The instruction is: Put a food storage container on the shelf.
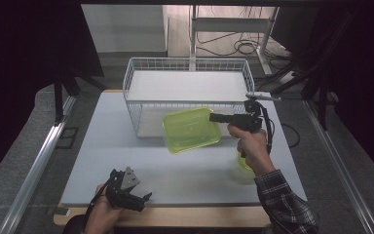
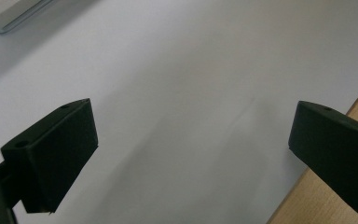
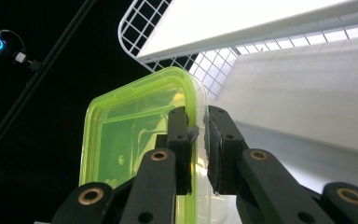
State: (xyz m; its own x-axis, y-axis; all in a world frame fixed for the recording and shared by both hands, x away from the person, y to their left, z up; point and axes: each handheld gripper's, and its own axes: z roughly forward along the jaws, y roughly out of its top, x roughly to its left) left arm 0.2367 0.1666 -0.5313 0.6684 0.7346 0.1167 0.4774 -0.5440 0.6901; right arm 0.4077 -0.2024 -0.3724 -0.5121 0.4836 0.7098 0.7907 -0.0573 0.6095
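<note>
At the table's [image 1: 126, 161] front left corner, the left gripper [image 1: 135, 197] rests wide open and empty. Ahead lies open surface. Just before the wire basket [image 1: 141, 87], the right gripper [image 1: 215, 117] pinches a green container's [image 1: 191, 129] rim; this thin edge grip could slip or catch the wire.

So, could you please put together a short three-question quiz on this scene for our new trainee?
1. True or false: the right gripper is shut on the green container's rim.
2. Where does the wire basket stand? A) far side of the table B) floor C) near edge
3. Fill in: the left gripper's jaws stand ____, with nothing between them.

Key: 1 true; 2 A; 3 open.
</note>
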